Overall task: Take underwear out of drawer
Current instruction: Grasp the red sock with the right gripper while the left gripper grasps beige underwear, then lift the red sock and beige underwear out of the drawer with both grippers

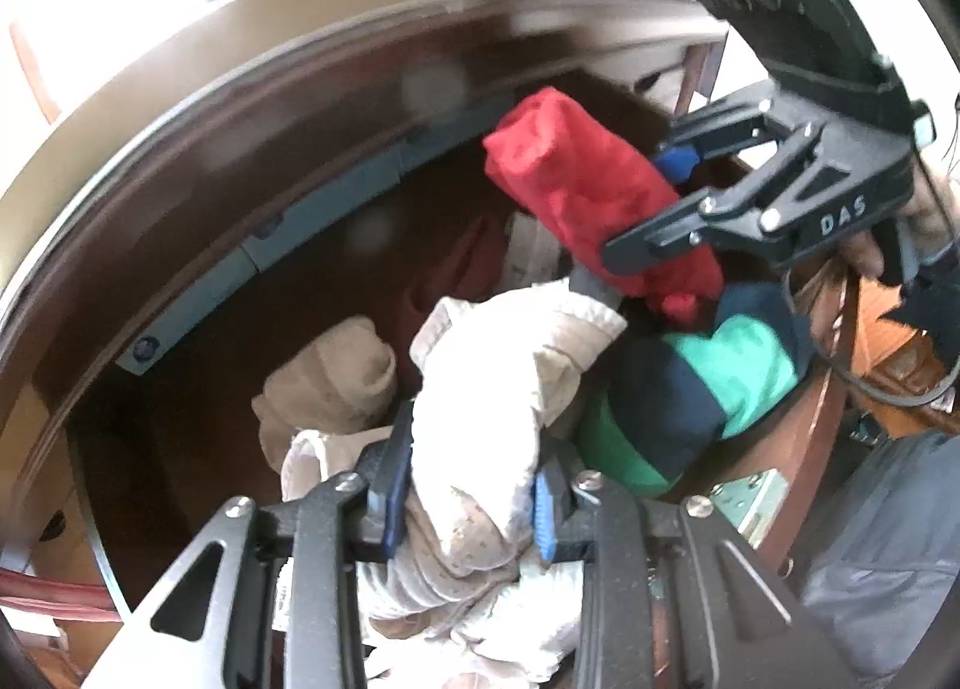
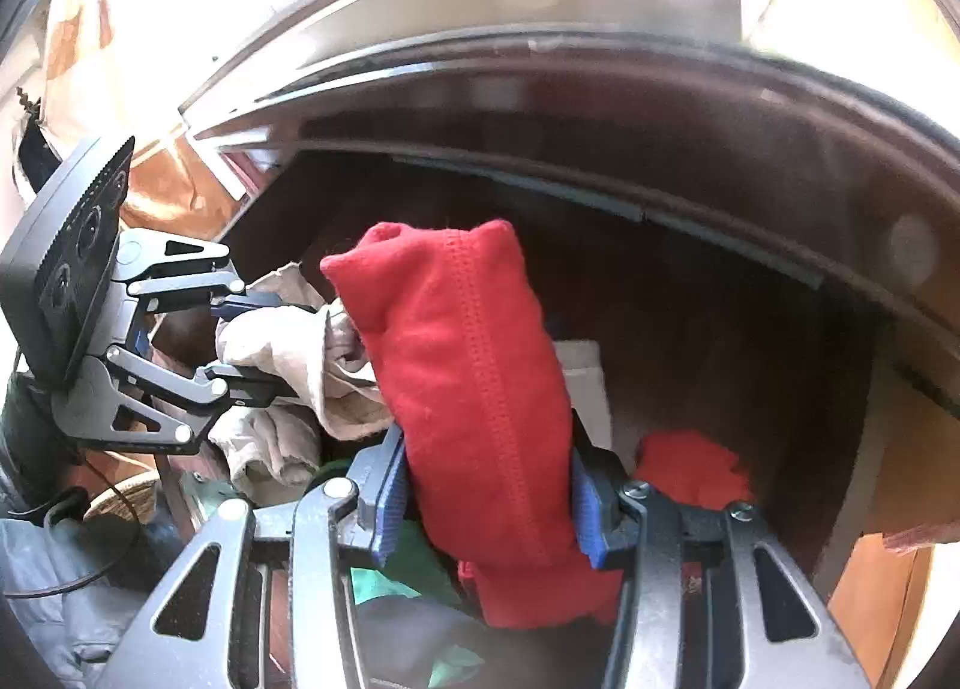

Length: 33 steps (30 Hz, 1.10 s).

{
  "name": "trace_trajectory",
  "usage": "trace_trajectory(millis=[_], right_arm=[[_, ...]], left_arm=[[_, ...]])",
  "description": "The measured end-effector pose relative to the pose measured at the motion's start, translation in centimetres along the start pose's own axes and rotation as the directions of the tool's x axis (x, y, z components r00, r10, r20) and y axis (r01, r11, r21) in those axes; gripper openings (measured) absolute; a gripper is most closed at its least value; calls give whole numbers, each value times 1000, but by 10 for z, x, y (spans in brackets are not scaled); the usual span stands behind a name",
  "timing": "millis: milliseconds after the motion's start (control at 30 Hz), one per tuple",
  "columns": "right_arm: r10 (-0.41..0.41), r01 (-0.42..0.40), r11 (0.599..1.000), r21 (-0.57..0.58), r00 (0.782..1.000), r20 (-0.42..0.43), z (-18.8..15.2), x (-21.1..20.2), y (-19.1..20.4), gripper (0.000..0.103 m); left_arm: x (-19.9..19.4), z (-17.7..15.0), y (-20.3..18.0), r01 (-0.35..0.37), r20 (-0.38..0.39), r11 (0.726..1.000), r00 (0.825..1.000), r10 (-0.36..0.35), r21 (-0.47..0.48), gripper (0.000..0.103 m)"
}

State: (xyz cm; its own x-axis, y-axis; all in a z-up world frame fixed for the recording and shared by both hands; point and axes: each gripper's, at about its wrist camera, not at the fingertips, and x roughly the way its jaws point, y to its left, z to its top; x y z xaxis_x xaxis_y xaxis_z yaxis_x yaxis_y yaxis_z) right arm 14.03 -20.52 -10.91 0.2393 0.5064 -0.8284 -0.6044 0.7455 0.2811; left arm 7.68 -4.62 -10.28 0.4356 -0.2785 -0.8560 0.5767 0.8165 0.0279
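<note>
Two rolled garments are in my grip. My right gripper [image 2: 486,500] is clamped on a red rolled underwear [image 2: 474,389], standing upright between the blue pads; my left gripper [image 1: 468,500] is closed on a cream speckled roll [image 1: 492,389]. Both bundles look raised above the pile but remain over the open dark wooden drawer [image 1: 180,281], so I judge the job about half done: they must come clear of the front edge.

More remains inside: a navy-and-green striped roll [image 1: 678,389] at four o'clock of the cream one, a beige roll [image 1: 336,383] at nine o'clock, loose white cloth beneath, another red piece [image 2: 690,467] at three o'clock of my right pads. The grippers sit near each other, so they could knock together as I withdraw.
</note>
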Motion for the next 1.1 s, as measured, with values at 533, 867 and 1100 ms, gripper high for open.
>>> trace_trajectory(millis=[533,867,1100], right_arm=[[44,-48,998,28,988,149,-12,-37,10,48],[116,-134,988,72,971,211,-10,-67,4,48],[63,-93,988,125,973,222,-17,-65,-5,48]], left_arm=[[-33,-21,48,87,155,984,986,-63,-157,29],[-28,-16,49,103,189,974,980,-65,-204,29],[-31,-17,51,93,212,970,976,-45,-224,29]])
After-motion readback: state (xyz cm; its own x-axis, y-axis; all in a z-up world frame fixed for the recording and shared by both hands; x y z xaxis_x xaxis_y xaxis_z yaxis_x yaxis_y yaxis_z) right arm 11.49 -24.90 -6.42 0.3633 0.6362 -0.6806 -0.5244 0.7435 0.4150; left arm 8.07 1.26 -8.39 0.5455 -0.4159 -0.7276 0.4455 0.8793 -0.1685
